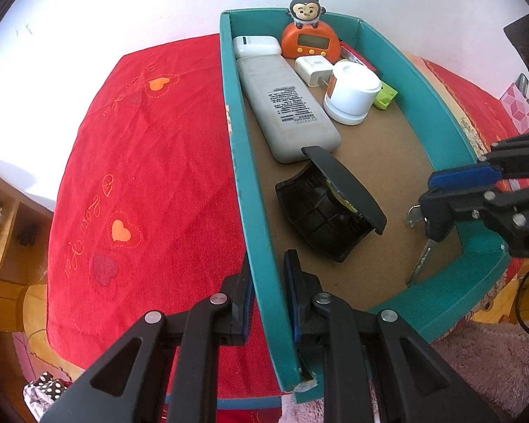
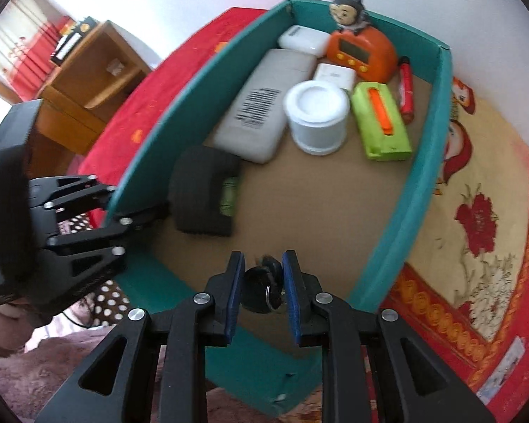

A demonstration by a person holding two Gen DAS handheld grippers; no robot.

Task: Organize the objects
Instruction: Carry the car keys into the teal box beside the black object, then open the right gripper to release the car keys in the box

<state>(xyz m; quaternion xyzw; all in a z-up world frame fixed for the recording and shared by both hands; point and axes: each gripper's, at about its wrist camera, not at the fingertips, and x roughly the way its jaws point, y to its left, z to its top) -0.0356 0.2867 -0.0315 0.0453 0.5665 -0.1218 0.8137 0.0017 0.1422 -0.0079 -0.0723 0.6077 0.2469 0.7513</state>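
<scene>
Your left tongs [image 1: 268,282] pinch the near left wall of the teal box [image 1: 254,211], one finger outside and one inside. Your right tongs [image 2: 263,282] hang over the near end of the box with the keys [image 2: 264,283] between the blue pads. The black key head sits in the gap, and the pads look a little apart from it, so the tongs look open around the keys. In the left view a silver key [image 1: 419,264] hangs down and touches the brown box floor.

Just past the tongs lies a black case [image 2: 204,195] with its lid open. Behind it a long grey remote [image 2: 261,112] lies along the left wall. Beside the remote stands a white round tub [image 2: 315,120], and a green thing [image 2: 381,123] lies to its right. At the far end sit a white charger [image 2: 335,75], a white pack [image 2: 303,40], an orange monkey clock [image 2: 361,51] and a red stick [image 2: 405,84]. The box rests on a red cloth [image 1: 141,176].
</scene>
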